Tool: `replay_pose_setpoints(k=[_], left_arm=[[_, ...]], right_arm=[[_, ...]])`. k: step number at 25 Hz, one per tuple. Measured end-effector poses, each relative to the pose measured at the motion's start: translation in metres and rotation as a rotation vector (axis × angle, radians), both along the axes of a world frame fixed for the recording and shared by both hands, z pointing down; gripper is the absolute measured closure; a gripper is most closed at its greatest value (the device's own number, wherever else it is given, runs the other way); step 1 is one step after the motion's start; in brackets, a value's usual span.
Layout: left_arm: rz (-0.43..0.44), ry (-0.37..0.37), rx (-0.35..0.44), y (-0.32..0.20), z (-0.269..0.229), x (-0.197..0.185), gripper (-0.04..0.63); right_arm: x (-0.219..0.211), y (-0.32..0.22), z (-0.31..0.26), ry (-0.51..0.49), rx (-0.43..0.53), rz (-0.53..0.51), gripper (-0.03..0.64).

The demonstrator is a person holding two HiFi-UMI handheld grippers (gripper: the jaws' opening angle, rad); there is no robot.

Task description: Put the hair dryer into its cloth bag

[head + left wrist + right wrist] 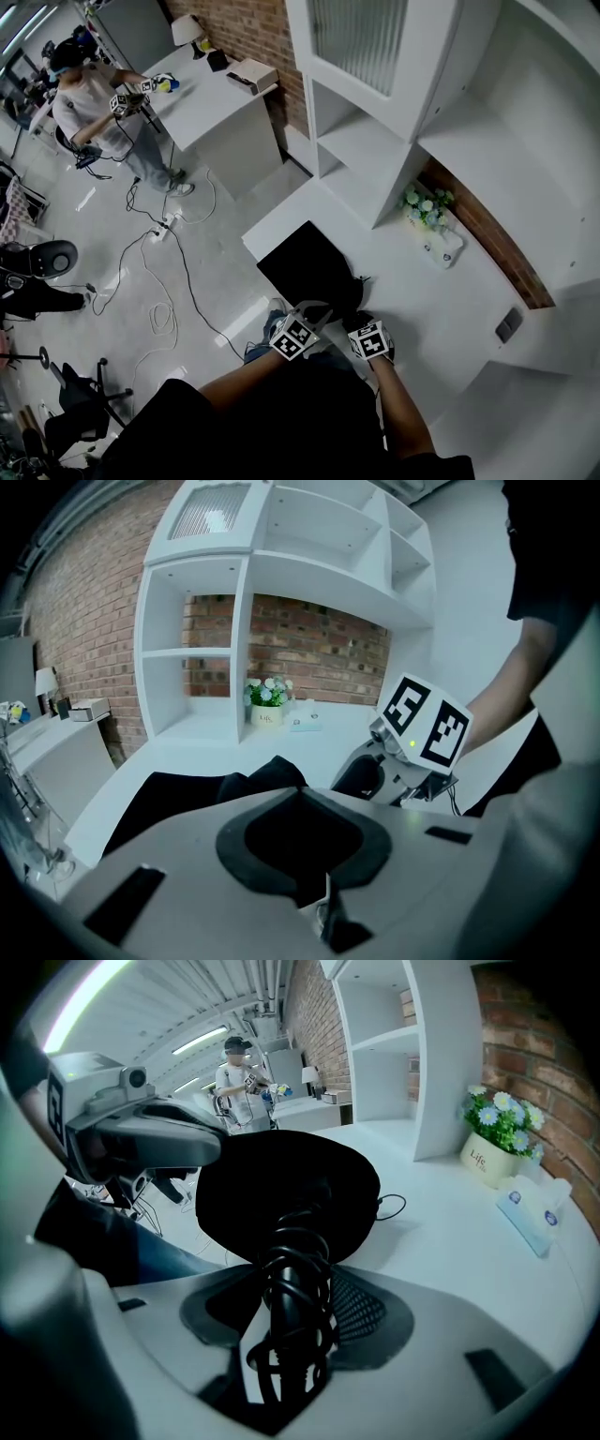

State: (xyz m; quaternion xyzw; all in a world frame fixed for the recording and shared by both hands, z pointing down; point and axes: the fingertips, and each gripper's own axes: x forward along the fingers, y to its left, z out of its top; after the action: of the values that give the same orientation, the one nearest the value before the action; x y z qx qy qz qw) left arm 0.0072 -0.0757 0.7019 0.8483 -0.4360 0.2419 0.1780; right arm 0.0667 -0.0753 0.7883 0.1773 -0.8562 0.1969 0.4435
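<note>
Black cloth bag point(309, 267) flat on the white counter point(441, 309), mid-frame in the head view, with two tools side by side at its lower edge — left gripper point(312, 309) clenched on a fold of the bag's rim, right gripper point(361, 319) just beside it, jaws wide yet grasping the cord-wrapped handle of the hair dryer point(292, 1288). Dryer's long axis straight ahead from the right jaws, head end against or inside the bag's dark mouth — hard to tell which. Likely next: a push along that axis; open counter up-frame and right, counter edge close at lower left.
</note>
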Motion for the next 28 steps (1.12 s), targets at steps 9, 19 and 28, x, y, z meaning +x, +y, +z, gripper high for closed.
replay_pose_setpoints(k=[9, 19, 28], left_arm=[[0.057, 0.001, 0.057, 0.002, -0.012, 0.011, 0.568], [0.086, 0.028, 0.036, 0.010, -0.012, 0.023, 0.568], [0.082, 0.024, 0.001, 0.010, -0.001, 0.020, 0.568]], right_arm=[[-0.022, 0.000, 0.002, 0.016, -0.008, -0.035, 0.376], [-0.036, -0.028, 0.006, 0.014, -0.018, 0.011, 0.376], [-0.035, -0.026, 0.020, 0.054, 0.009, -0.021, 0.370]])
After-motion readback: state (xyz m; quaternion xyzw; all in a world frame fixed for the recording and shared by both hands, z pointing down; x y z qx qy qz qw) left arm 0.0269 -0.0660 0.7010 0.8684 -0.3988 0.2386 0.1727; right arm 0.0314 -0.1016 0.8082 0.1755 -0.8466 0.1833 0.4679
